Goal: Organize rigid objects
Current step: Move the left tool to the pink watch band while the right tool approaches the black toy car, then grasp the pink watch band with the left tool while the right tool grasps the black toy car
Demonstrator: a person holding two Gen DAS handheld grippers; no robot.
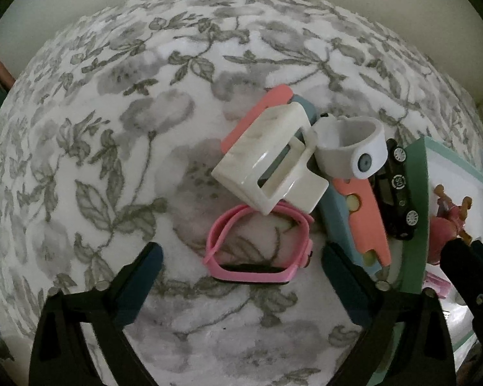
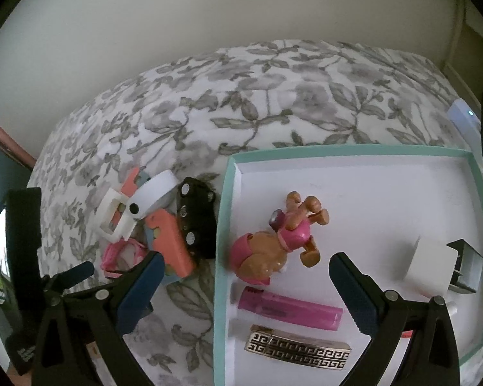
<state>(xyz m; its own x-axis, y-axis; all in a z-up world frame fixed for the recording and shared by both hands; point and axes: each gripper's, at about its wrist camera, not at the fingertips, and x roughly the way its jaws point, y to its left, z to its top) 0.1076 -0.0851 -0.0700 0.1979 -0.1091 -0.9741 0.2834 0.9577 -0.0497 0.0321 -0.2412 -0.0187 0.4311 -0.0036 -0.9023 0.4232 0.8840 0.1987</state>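
My left gripper (image 1: 241,267) is open and empty, its jaws on either side of a pink watch band (image 1: 257,244) on the floral bedspread. Behind the band lie a white hair claw (image 1: 270,160), a white ring-shaped band (image 1: 351,148), a salmon and blue piece (image 1: 367,218) and a black toy car (image 1: 399,189). My right gripper (image 2: 244,276) is open and empty over the teal-rimmed white tray (image 2: 223,225). In the tray lie a pink toy dog (image 2: 273,241), a pink lighter (image 2: 289,308), a gold patterned clip (image 2: 299,347) and a white charger (image 2: 434,267).
The floral bedspread (image 1: 112,128) covers the whole surface, with a cream wall behind. A white device with a lit dot (image 2: 463,119) and a black cable sit at the right edge. The left gripper's body (image 2: 22,241) shows at the left of the right wrist view.
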